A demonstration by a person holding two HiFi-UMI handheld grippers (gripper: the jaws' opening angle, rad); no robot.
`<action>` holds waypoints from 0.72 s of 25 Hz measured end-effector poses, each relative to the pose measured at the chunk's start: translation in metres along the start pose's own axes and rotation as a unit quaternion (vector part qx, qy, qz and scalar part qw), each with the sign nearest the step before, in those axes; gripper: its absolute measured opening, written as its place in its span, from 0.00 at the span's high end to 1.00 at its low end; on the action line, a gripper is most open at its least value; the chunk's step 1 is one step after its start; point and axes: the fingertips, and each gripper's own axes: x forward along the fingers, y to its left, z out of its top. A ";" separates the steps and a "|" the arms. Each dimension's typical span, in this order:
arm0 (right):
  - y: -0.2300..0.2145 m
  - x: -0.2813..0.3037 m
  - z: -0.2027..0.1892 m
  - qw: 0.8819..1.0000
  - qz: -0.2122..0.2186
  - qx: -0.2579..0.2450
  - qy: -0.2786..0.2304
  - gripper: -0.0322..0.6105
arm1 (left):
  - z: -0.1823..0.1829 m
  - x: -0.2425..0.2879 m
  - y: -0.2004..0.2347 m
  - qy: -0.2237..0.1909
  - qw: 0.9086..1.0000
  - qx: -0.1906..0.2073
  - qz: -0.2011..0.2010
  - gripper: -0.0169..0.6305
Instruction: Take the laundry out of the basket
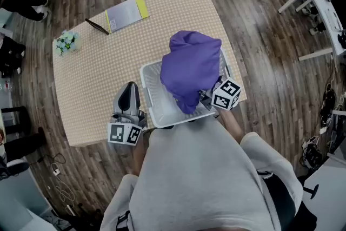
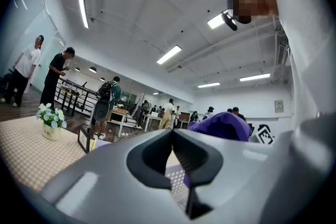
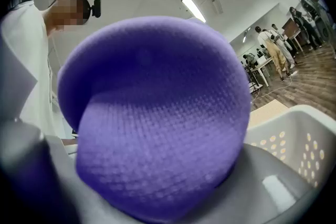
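The right gripper [image 1: 207,98] is clamped on a purple garment [image 1: 190,67], bunched over the white basket [image 1: 149,88]. The left gripper [image 1: 130,93], jaws together and empty, sits just beside the basket. The garment's hanging end should clear the rim before it is swung aside.

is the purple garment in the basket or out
Partly out: the right tongs hold the purple garment bunched above the white basket, lower end apparently inside the rim.

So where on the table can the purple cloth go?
The widest bare tablecloth lies between the flowers, the notebook with its pen, and the basket. Another bare strip runs down the left edge, from the flowers to the left gripper. The near edge is crowded: basket, both grippers, and the purple cloth in the right gripper.
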 end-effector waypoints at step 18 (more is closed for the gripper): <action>0.077 -0.048 0.067 0.993 0.044 -0.090 -0.065 0.59 | 0.007 -0.067 -0.044 -0.027 0.999 0.026 0.037 0.96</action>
